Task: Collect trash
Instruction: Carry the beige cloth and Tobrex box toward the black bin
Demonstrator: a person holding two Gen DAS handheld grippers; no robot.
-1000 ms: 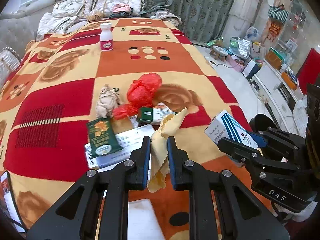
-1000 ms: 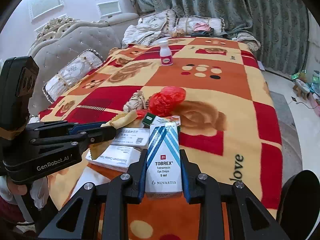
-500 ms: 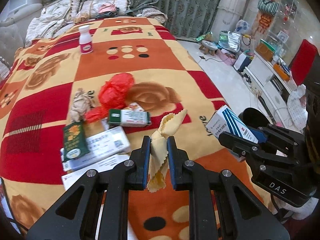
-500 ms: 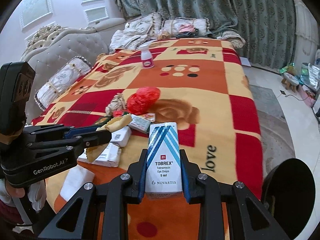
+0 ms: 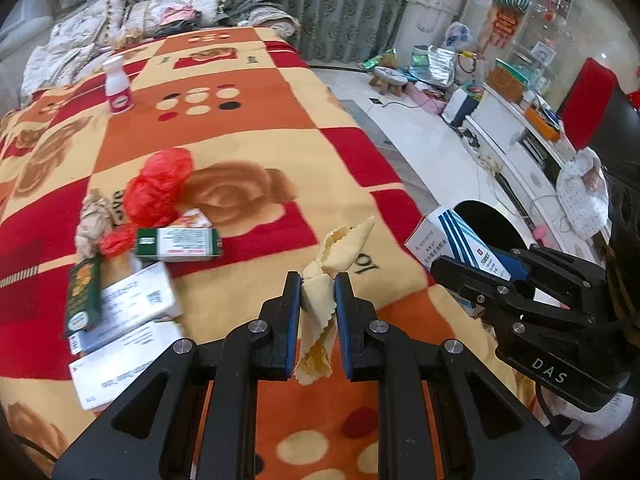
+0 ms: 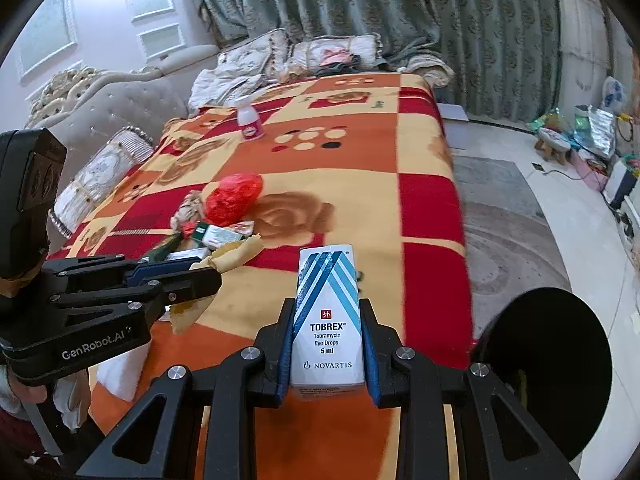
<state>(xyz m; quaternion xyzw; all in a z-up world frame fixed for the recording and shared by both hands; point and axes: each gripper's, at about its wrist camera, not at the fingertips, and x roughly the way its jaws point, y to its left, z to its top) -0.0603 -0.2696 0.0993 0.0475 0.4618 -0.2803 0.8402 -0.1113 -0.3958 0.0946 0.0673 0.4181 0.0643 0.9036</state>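
Above the bed's (image 5: 256,148) near edge, left tool (image 5: 317,280) clamps a yellow cloth (image 5: 344,240); right tool (image 6: 327,312) clamps a Tobrex eye-drops box (image 6: 327,320). Black bin (image 6: 548,364) sits off the bed's right side. Red plastic bag (image 5: 158,188), green-white carton (image 5: 176,243), crumpled paper (image 5: 92,222) lie mid-bed.

Two grippers: the left gripper (image 5: 317,280) pinches one yellow cloth (image 5: 340,248), the right gripper (image 6: 327,312) one Tobrex eye-drop box (image 6: 327,320). On the blanket (image 5: 256,136): one red plastic bag (image 5: 158,188), one crumpled paper wad (image 5: 92,224), one white bottle (image 5: 117,90), one green-and-white box (image 5: 176,244), one green sachet (image 5: 82,300).
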